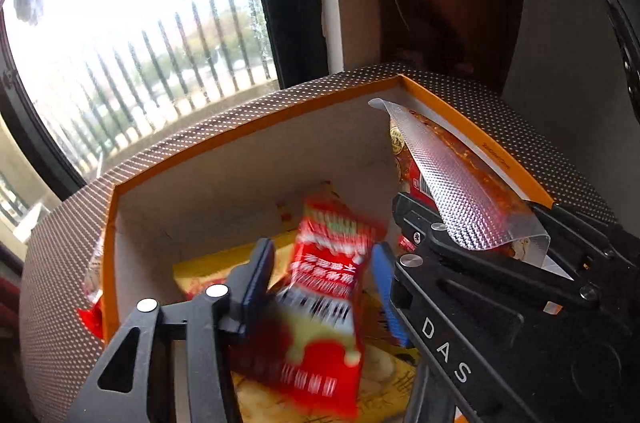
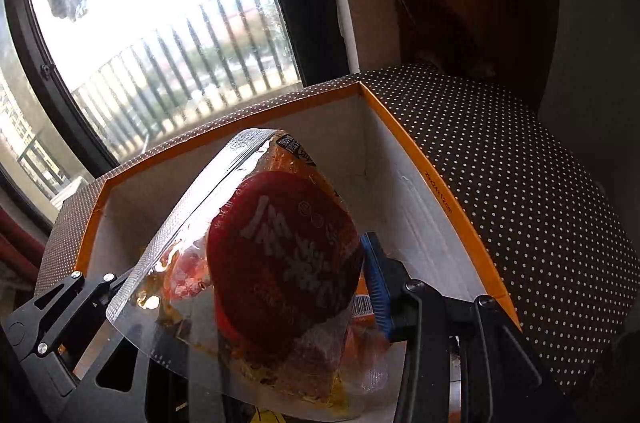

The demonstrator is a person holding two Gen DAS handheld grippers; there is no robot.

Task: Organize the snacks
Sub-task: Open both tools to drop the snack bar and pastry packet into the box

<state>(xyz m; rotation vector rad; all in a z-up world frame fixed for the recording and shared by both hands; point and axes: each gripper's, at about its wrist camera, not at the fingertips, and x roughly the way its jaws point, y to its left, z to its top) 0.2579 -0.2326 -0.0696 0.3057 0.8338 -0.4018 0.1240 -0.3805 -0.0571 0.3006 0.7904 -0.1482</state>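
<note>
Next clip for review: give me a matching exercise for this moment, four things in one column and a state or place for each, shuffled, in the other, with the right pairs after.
Things:
1. red snack packet
2. clear vacuum pouch
3. polka-dot box
4. yellow packets

States or places:
A. lying on the box floor
B. clamped in the right gripper above the box
C. blurred, between the left gripper's parted fingers
D. open-topped, orange rim, white inside

Pairs: 1-C, 2-B, 3-D, 4-A
</note>
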